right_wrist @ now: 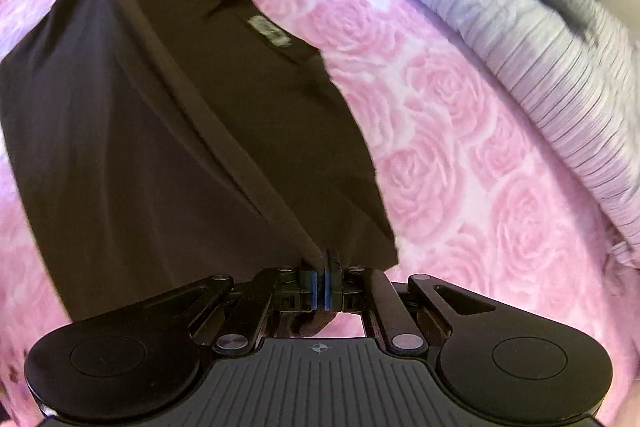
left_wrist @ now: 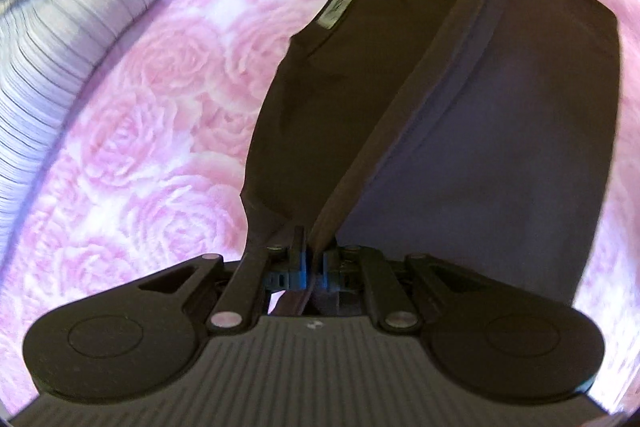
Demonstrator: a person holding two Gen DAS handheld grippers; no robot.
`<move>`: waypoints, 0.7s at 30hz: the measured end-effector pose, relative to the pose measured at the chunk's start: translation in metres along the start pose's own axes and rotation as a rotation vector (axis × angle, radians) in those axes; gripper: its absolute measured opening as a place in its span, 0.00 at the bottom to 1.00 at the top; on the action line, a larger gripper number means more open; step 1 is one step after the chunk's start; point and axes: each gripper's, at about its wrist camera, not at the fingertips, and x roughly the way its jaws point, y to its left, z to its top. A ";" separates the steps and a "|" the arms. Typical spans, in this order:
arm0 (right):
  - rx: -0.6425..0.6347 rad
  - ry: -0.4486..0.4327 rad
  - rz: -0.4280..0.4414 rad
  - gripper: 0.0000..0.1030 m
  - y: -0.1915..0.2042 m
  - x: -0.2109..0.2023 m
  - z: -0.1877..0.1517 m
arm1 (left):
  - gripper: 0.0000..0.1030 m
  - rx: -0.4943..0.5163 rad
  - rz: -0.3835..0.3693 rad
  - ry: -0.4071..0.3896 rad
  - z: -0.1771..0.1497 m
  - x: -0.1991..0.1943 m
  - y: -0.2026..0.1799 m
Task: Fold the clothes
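Hanging slack between the two grippers, the dark garment (left_wrist: 480,131) looks light, soft and limp, so it is best held at its hemmed edge, as now; the left gripper (left_wrist: 314,261) is clamped on one end of that taut edge, the right gripper (right_wrist: 322,285) on the other; plain brown-black cloth with a pale label (left_wrist: 338,7) near its far end, it drapes down onto the pink rose bedspread (left_wrist: 152,131), beside the striped bedding (left_wrist: 60,39).

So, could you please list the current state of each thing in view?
Left hand-held gripper: shut on the dark garment's hem.
Right hand-held gripper: shut on the same hem.
Dark garment: hem stretched taut between the grippers, the rest hanging down to the bedspread.
Rose-print bedspread: spread flat.
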 end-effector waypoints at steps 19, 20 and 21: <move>0.308 -0.134 -0.004 0.19 -0.064 0.058 0.010 | 0.38 -0.270 0.170 -0.057 0.011 0.037 0.066; 0.329 -0.147 -0.010 0.23 -0.067 0.057 0.010 | 0.38 -0.284 0.181 -0.069 0.009 0.033 0.068; 0.356 -0.158 -0.018 0.24 -0.071 0.055 0.009 | 0.38 -0.299 0.192 -0.082 0.008 0.030 0.069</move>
